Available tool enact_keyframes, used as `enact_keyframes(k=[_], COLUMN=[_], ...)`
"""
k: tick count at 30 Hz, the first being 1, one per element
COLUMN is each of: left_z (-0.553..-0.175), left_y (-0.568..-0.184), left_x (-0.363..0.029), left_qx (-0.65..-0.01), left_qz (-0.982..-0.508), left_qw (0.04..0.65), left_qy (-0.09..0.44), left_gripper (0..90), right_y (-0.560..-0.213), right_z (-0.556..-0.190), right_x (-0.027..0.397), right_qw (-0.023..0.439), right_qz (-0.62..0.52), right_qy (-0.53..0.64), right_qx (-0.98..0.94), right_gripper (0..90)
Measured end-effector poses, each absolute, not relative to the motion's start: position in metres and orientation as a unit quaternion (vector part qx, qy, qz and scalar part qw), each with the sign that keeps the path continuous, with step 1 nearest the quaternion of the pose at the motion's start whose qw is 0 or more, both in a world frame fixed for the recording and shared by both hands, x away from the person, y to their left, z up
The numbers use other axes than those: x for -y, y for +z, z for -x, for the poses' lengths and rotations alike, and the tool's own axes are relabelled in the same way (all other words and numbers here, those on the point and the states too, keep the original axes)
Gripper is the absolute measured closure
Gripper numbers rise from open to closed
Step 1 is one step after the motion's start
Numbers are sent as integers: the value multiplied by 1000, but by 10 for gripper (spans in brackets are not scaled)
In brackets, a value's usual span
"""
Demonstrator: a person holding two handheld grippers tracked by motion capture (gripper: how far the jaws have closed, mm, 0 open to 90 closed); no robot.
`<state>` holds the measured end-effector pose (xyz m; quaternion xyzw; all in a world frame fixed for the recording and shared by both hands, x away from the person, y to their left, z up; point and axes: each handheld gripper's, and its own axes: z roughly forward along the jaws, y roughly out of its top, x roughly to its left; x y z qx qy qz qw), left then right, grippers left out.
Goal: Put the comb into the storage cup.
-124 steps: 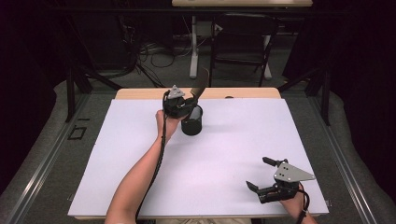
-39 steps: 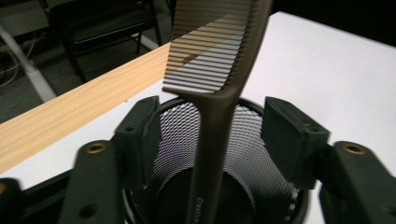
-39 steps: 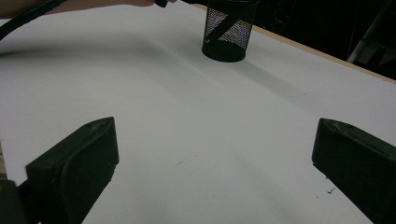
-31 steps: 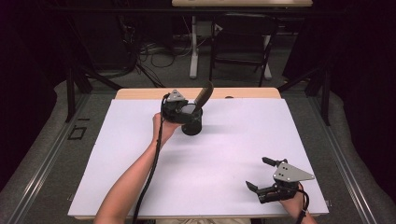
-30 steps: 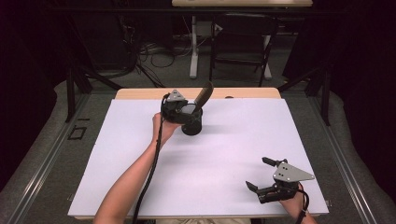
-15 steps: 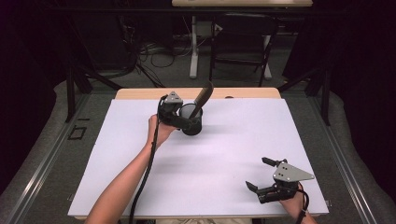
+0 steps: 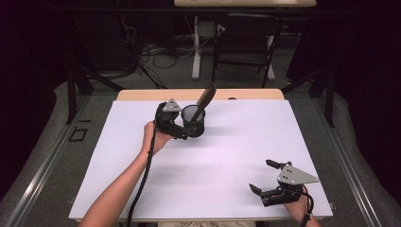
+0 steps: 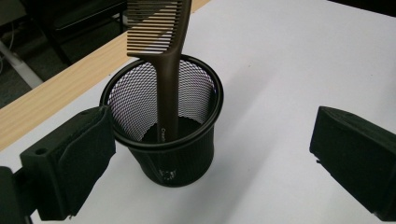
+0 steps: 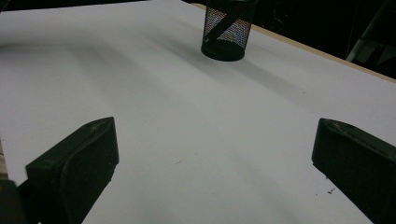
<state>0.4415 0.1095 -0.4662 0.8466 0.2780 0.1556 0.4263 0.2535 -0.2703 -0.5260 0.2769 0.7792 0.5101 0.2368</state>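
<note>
Comb [image 8: 164,56] stands handle-down in a black mesh cup [image 8: 163,140], leaning on the rim, teeth uppermost, brown and slim; nearest, the left gripper [image 8: 205,154] has just been opening, its jaws now spread wide to either side of the cup, pads clear of it, nothing pinched; beyond, the cup sits toward the far edge of the white table [image 7: 236,151], the right gripper [image 7: 265,177] resting spread near the front corner.

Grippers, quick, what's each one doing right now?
Left gripper: open, jaws just opened, holding nothing, mesh cup ahead.
Right gripper: open, empty.
</note>
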Motion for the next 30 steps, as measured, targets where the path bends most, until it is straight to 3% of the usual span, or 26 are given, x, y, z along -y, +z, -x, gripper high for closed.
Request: enact_keyframes(k=[30], left_z=[-396], left_y=[-471], left_x=[-143], left_qx=[-286], left_qz=[-855], left_qw=[395], left_qy=[175], left_gripper=[1], right_y=[-526], right_z=[-253], right_x=[270], right_qw=[234], right_qz=[-279], right_qy=[508], right_qx=[-781], right_gripper=[2])
